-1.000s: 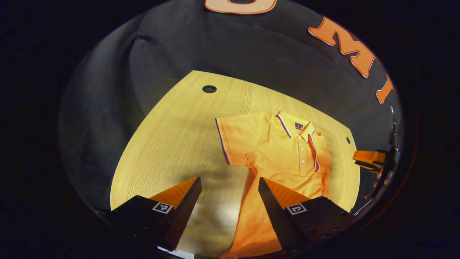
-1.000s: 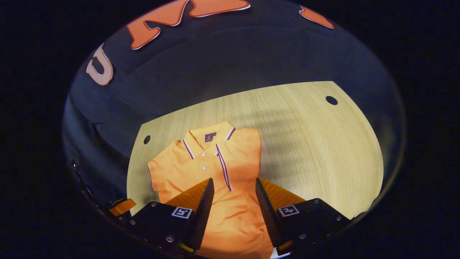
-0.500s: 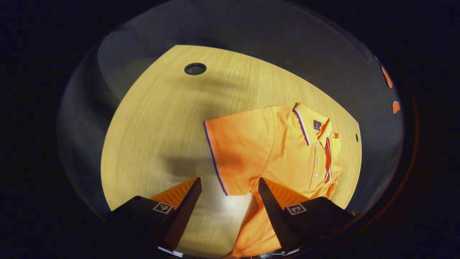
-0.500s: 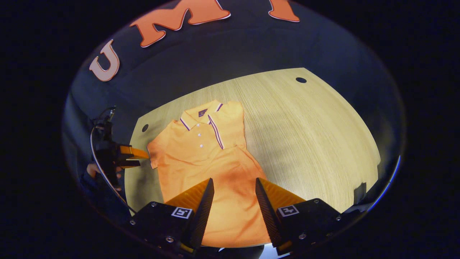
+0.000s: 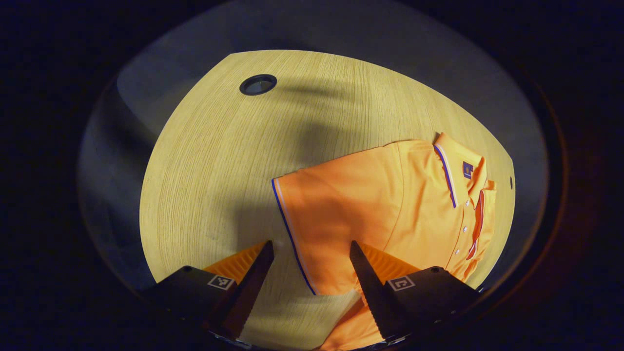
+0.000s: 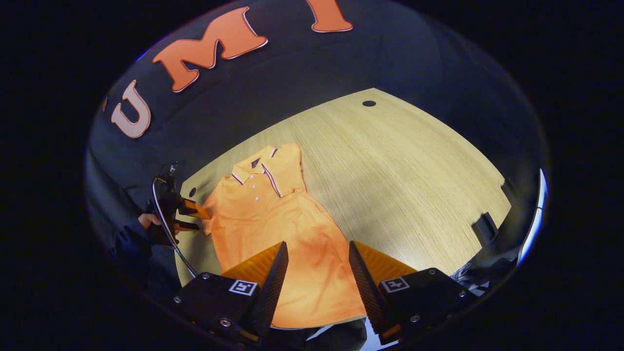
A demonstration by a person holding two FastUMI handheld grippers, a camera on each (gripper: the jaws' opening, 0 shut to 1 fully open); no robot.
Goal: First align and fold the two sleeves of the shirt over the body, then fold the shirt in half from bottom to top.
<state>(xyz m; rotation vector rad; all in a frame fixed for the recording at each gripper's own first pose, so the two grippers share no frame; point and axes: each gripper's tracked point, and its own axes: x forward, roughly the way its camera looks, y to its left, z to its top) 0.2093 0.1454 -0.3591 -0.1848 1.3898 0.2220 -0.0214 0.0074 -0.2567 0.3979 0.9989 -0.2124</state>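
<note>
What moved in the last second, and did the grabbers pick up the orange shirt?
The left gripper moved in toward the shirt's spread-out sleeve, whose striped edge now lies between its open fingers. The right gripper pulled back toward the bottom hem. Nothing was taken hold of or let go. The shirt lies as before on the table, one sleeve already folded over the body; both grippers stayed open.

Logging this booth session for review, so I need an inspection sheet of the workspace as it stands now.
Surface: wooden table, with round holes.
Job's things: orange shirt lying flat; one sleeve folded over the body, other sleeve spread out.
Clutter: small dark object near the table edge.
Grippers: left gripper open over the spread sleeve's cuff; right gripper open over the shirt's lower part.
Cables: one cable on the left gripper.
Surroundings: black cloth wall.
</note>
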